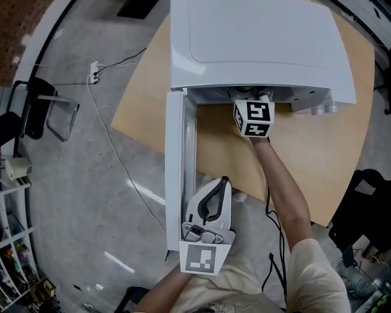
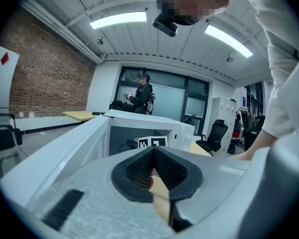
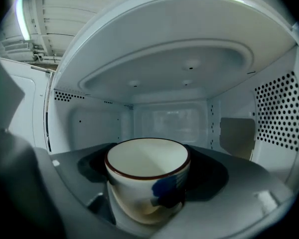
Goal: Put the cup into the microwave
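Observation:
A white microwave (image 1: 260, 38) stands on a wooden table (image 1: 313, 162) with its door (image 1: 176, 162) swung open to the left. The cup (image 3: 148, 178), cream with a brown rim and a blue patch, is inside the white cavity above the dark turntable. My right gripper (image 3: 149, 205) is shut on it, a jaw at each side. In the head view only that gripper's marker cube (image 1: 253, 118) shows at the cavity mouth. My left gripper (image 1: 223, 182) is shut on nothing, low beside the door's inner face, pointing at the microwave (image 2: 139, 128).
The table's front edge runs just below the open door. A metal-framed chair (image 1: 39, 109) and a cable (image 1: 117, 142) are on the grey floor to the left. A black chair (image 1: 371, 207) stands at the right. A person (image 2: 142, 91) stands far behind the microwave.

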